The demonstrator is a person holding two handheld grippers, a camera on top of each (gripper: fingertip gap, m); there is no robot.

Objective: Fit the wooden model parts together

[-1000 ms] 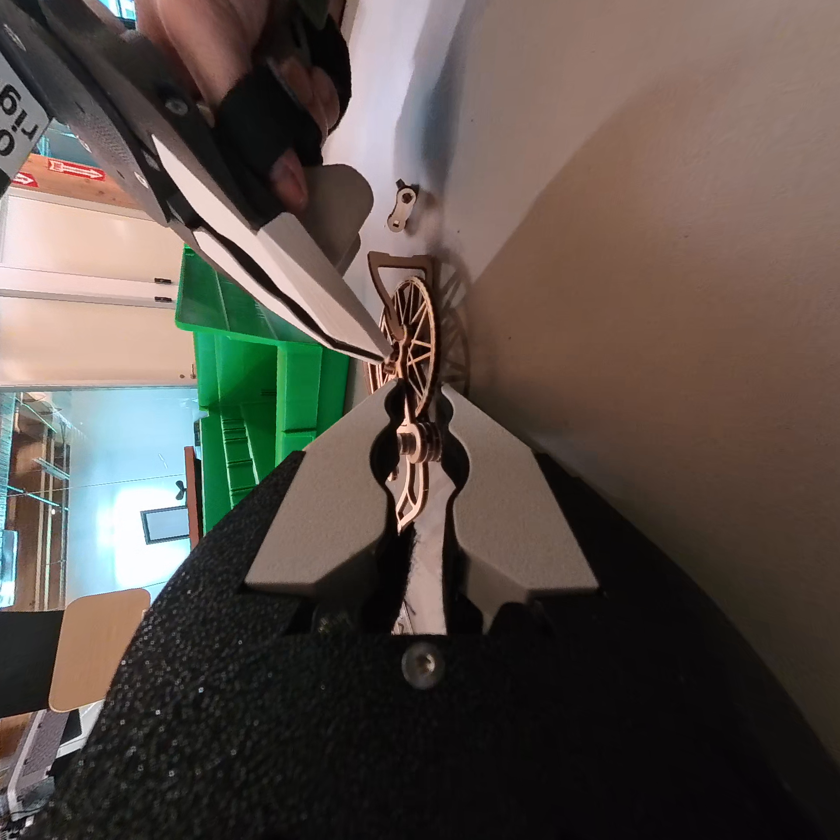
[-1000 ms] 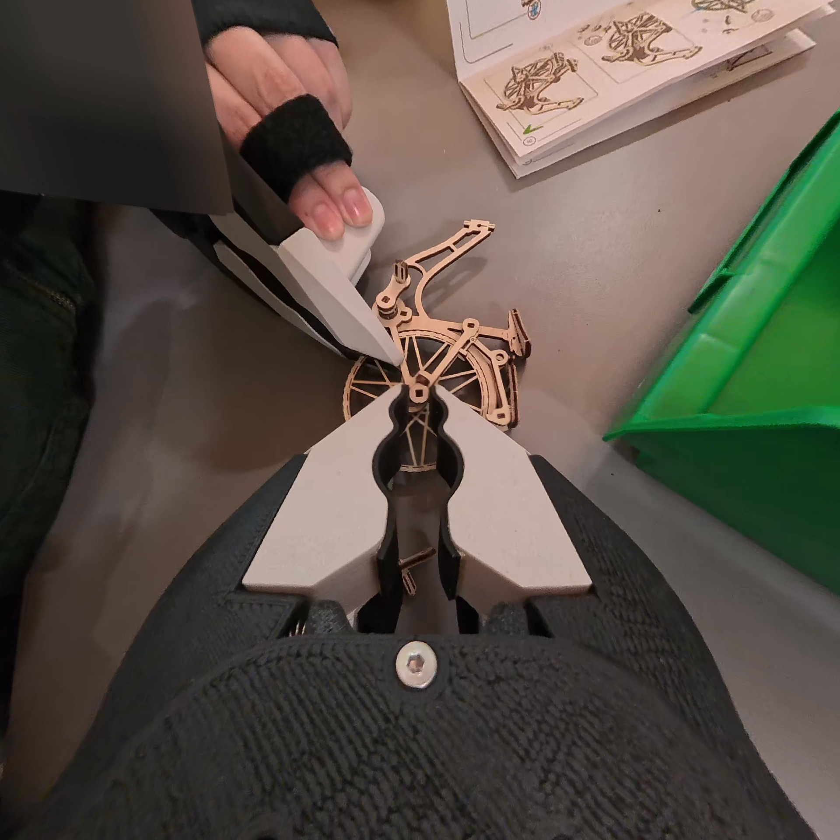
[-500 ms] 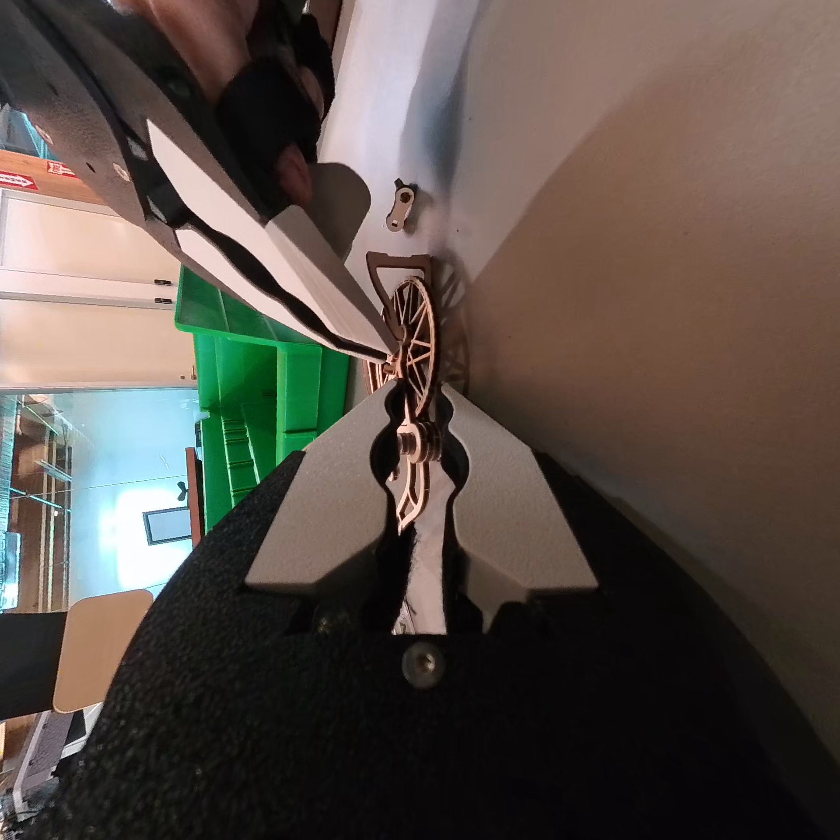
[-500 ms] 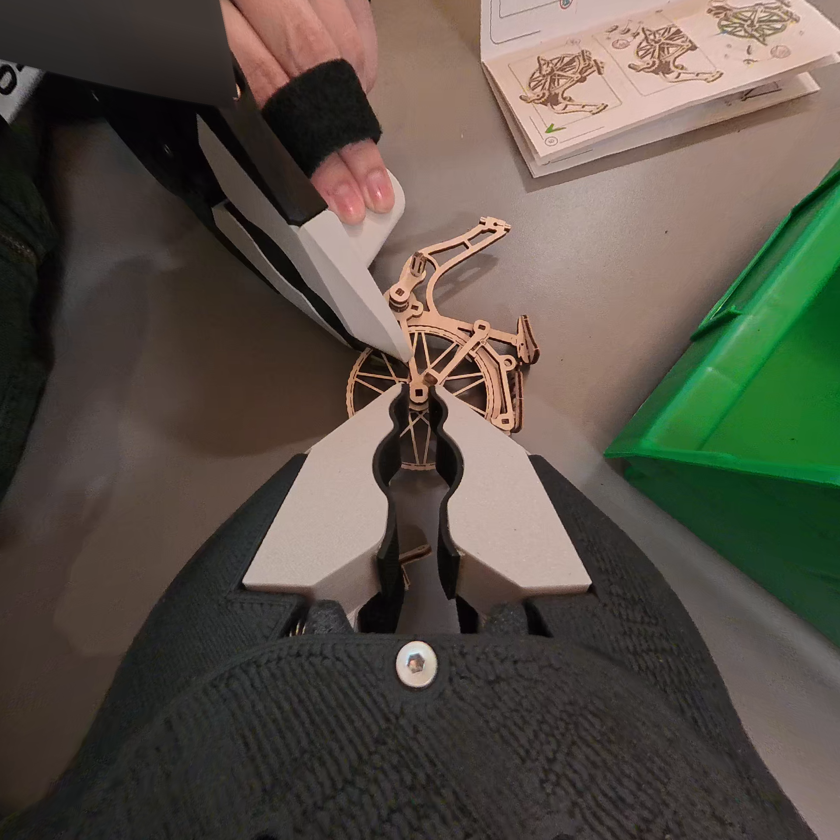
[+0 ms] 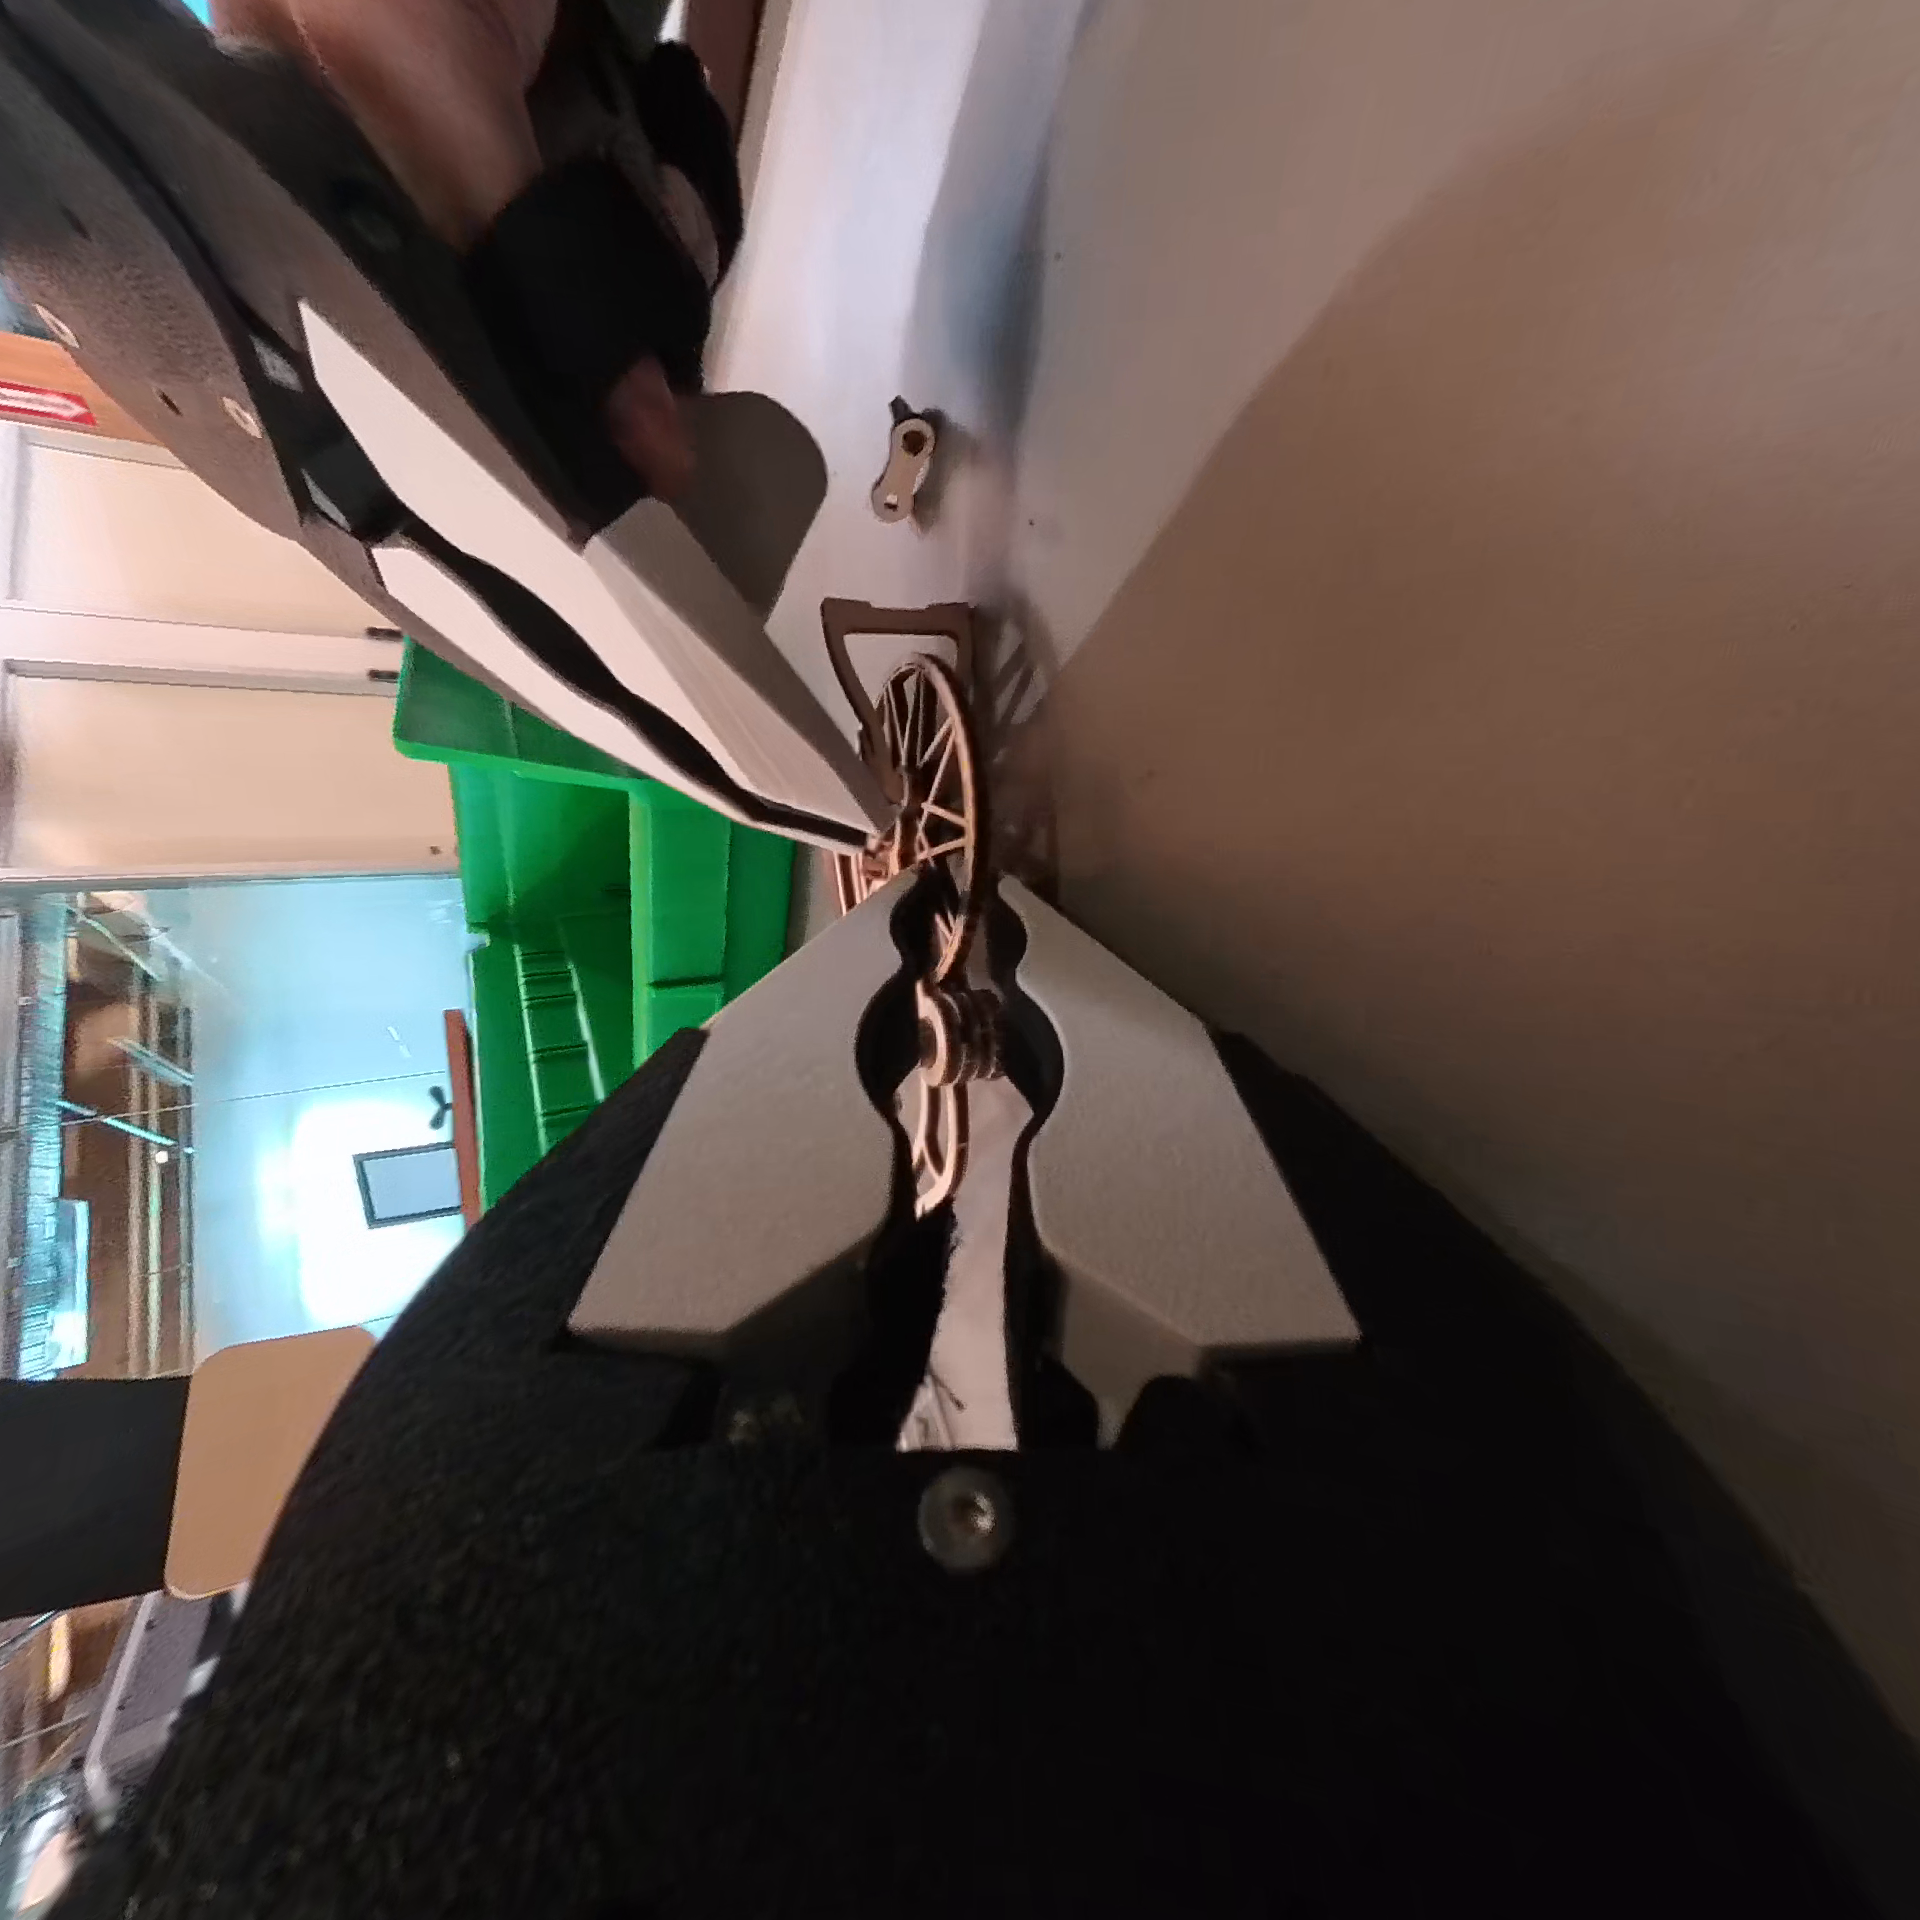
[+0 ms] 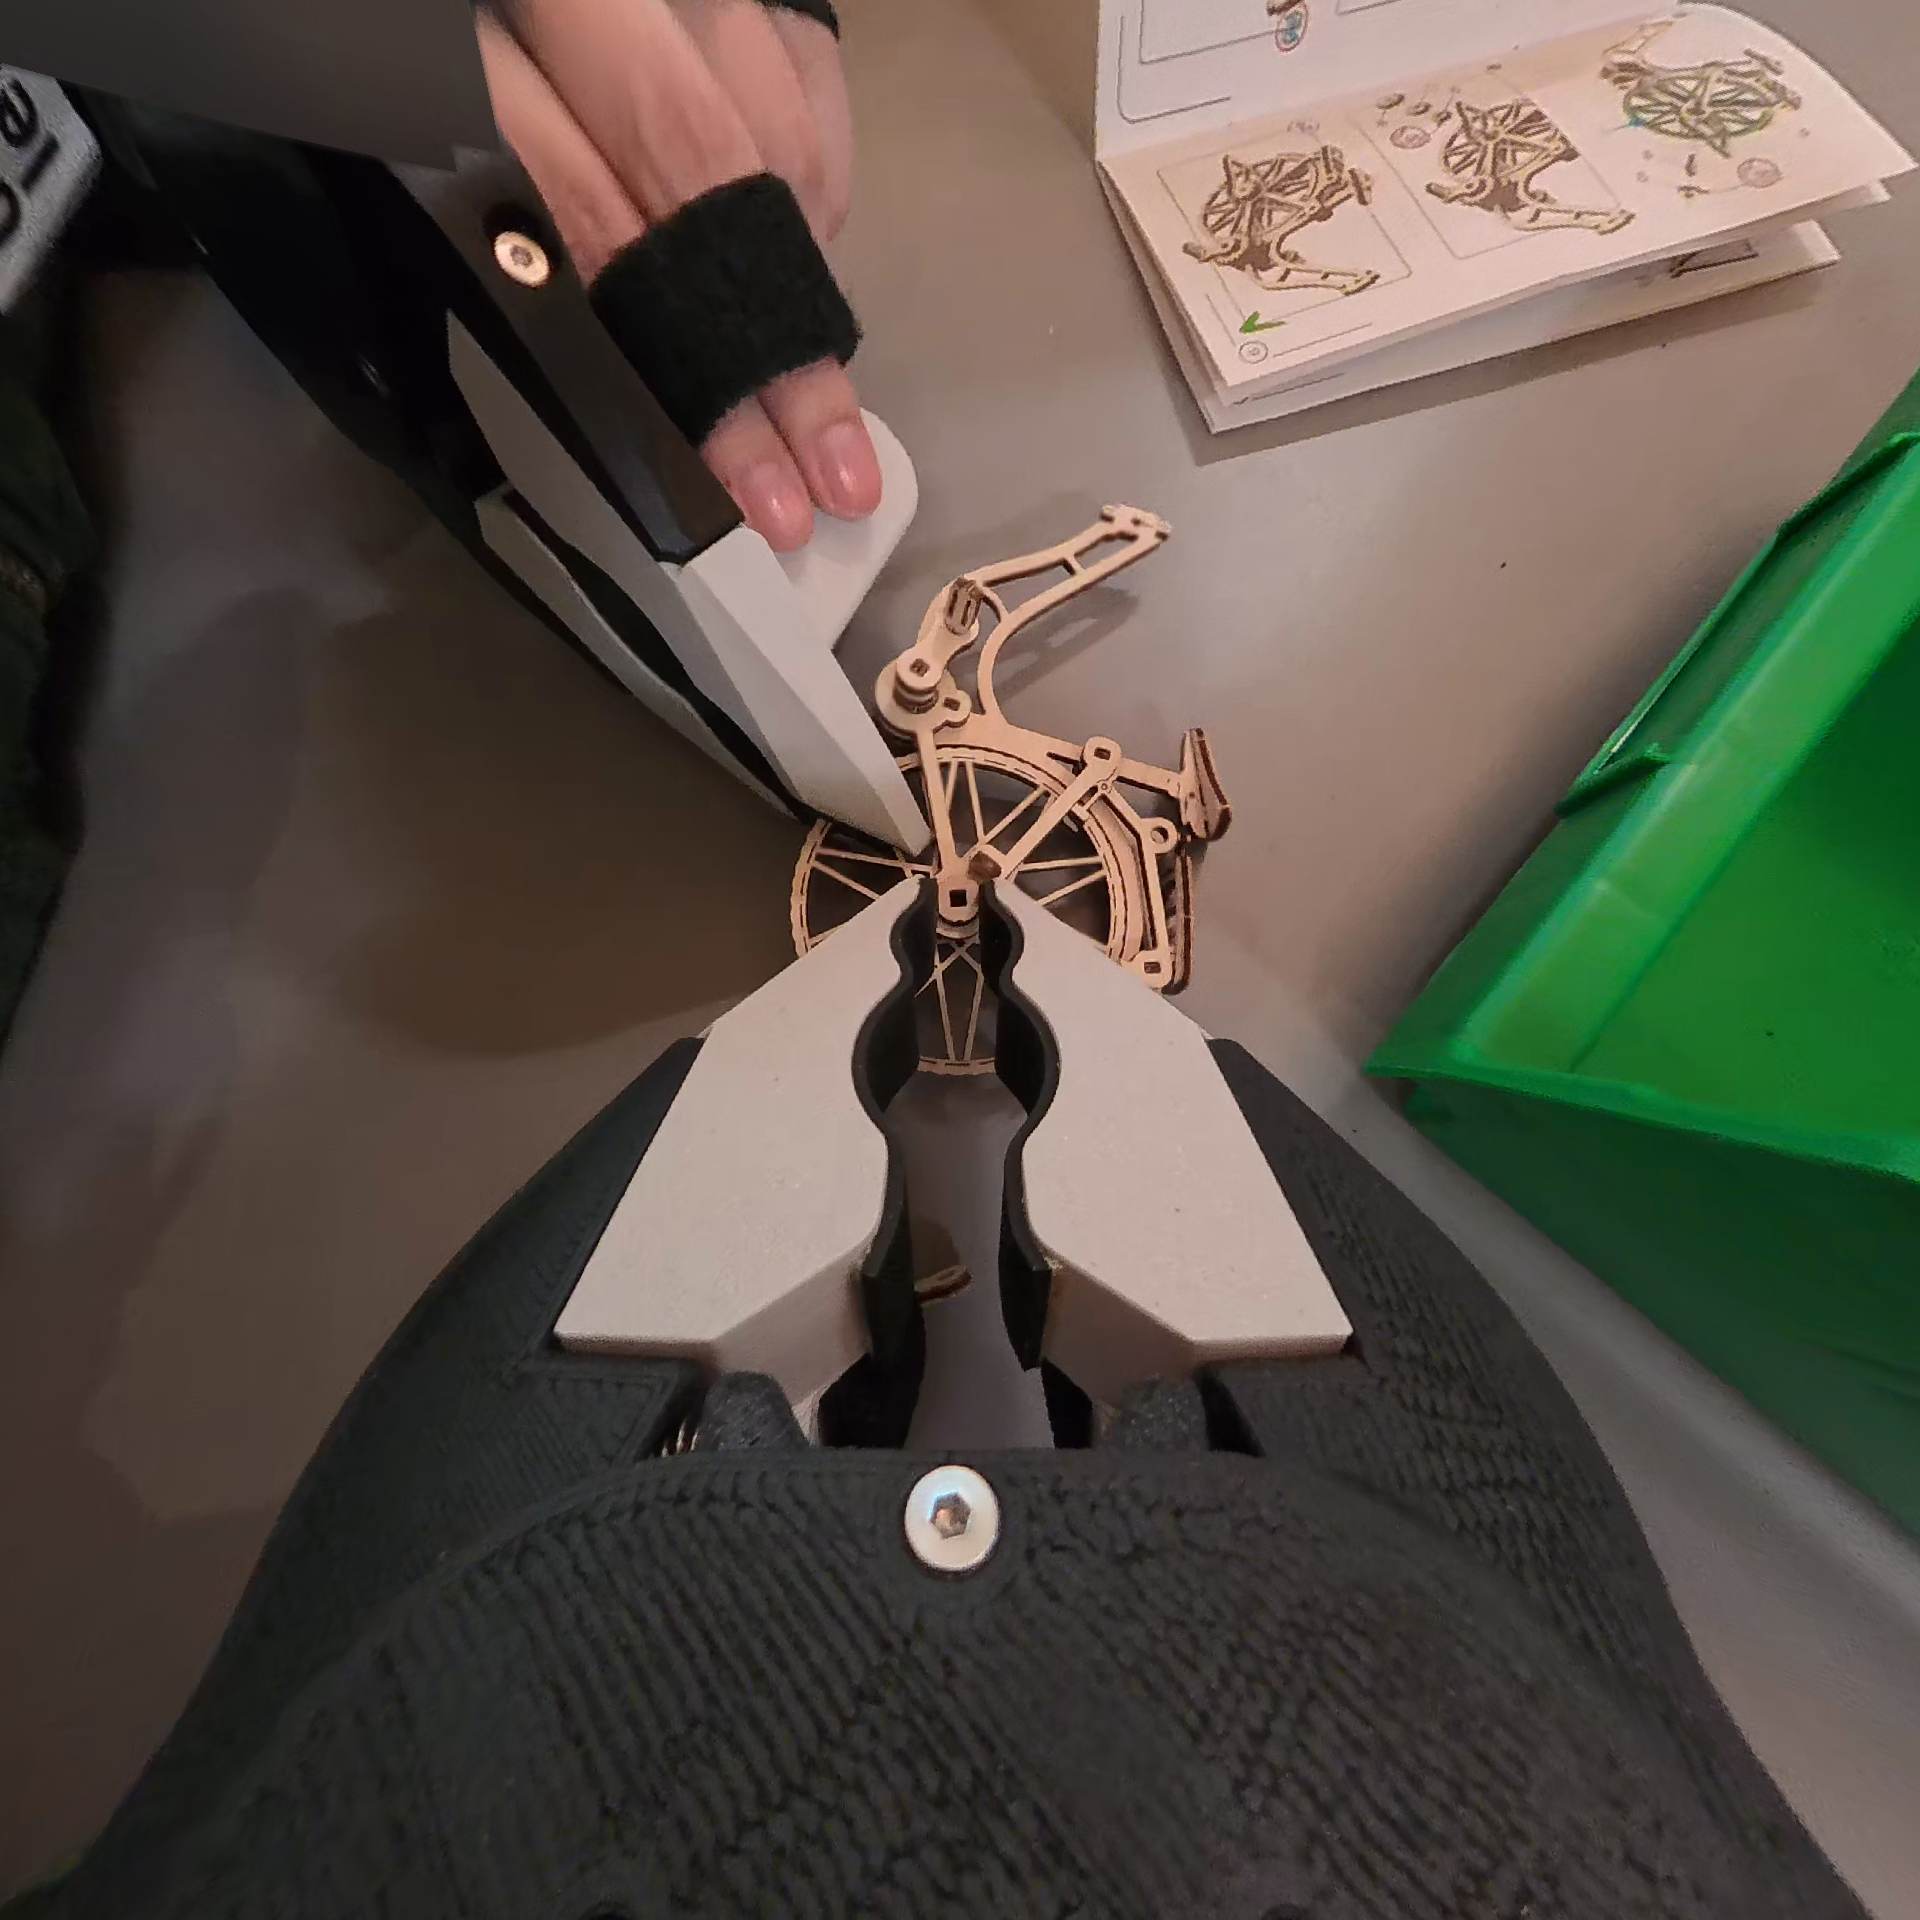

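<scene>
The wooden bicycle model [image 6: 1098, 750], a spoked wheel with a frame and a curved arm, rests partly on the grey table [image 6: 416, 935]. My left gripper [image 5: 956, 888] is shut on the model, seen edge-on [image 5: 935, 769], with a stacked wooden hub between its fingers. In the right wrist view the left gripper [image 6: 883, 821] comes in from the upper left onto the wheel. My right gripper [image 6: 956, 894] is shut on the end of a frame strut at the wheel's centre. It also shows in the left wrist view [image 5: 868, 831].
A green plastic bin [image 6: 1714, 883] stands to the right of the model. An open instruction booklet [image 6: 1455, 208] lies at the back right. A small loose wooden link [image 5: 909, 473] lies on the table beyond the model. A person's hand [image 6: 727, 156] holds the left gripper.
The right wrist view has shifted, so the left gripper, hand and booklet sit lower and more to the right in it. Both grips on the model are unchanged.
</scene>
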